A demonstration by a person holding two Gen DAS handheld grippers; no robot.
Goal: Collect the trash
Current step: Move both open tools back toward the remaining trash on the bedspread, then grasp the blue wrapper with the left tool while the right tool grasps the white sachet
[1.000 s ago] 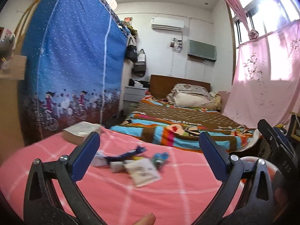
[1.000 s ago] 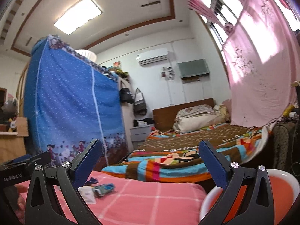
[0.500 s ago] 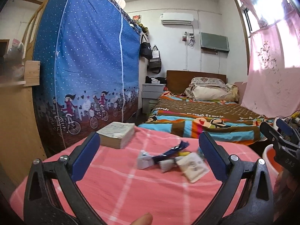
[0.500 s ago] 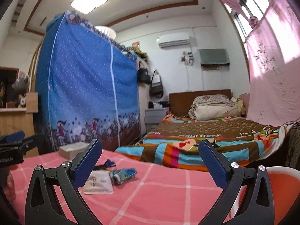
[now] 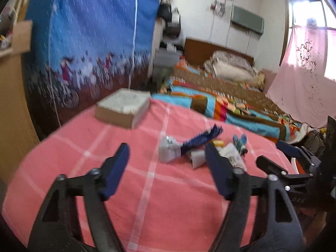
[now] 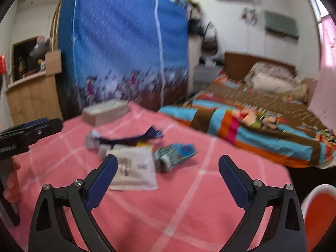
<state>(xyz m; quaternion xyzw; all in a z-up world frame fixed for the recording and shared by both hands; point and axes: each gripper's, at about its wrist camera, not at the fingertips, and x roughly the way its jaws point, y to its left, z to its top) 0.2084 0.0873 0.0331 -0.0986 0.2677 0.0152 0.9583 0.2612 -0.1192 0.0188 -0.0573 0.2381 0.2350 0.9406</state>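
This looks like the approach step: the wrappers (image 6: 134,163) lie heaped mid-way across the pink-clothed tabletop (image 6: 189,210), untouched. The left claw (image 5: 168,168) and right claw (image 6: 168,176) are both closing on nothing, short of the heap. Next, one must straddle a single piece, perhaps the white packet (image 6: 136,171).

Both grippers tilt down over the pink tablecloth (image 5: 168,199): left gripper (image 5: 168,169) and right gripper (image 6: 168,178) are closing, nothing between the jaws.

Pink checked cloth (image 5: 168,199) — matt, soft
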